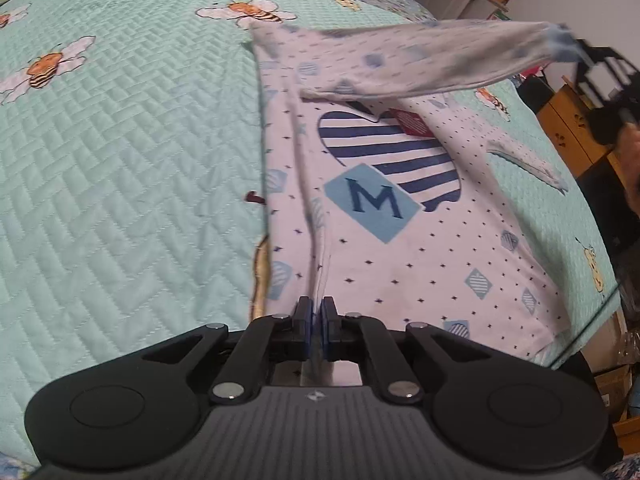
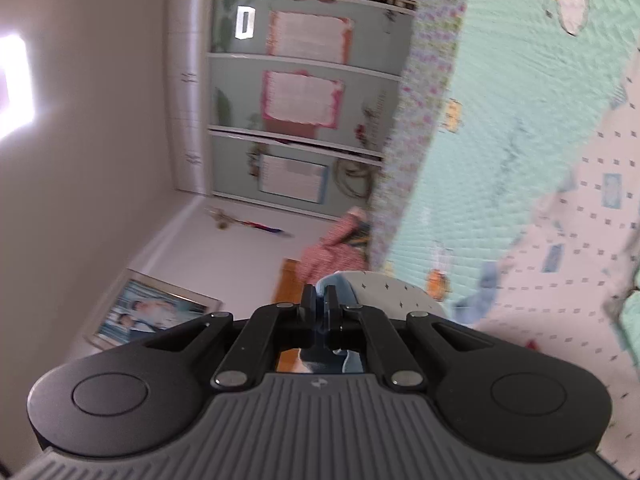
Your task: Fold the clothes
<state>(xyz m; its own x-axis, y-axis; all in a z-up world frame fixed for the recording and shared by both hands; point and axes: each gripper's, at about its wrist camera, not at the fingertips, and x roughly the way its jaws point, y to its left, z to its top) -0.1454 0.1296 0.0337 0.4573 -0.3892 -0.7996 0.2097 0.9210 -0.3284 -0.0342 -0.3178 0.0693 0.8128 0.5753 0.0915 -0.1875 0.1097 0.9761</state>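
Clamped in my left gripper (image 1: 316, 312) is the shirt's (image 1: 400, 240) hem fold on the quilt (image 1: 120, 160), my right gripper (image 2: 319, 300) pinches a sleeve cuff (image 1: 560, 40) aloft — one side folded, I judge, this sleeve and the rest left.

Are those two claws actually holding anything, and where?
Both grip the shirt: left gripper pinches a fold at its hem, right gripper pinches the sleeve's blue cuff.

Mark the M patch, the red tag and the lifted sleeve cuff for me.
M patch (image 1: 372, 201): left wrist view, on the letter.
Red tag (image 1: 414, 123): left wrist view, tag's middle.
Sleeve cuff (image 1: 562, 42): left wrist view, blue end.
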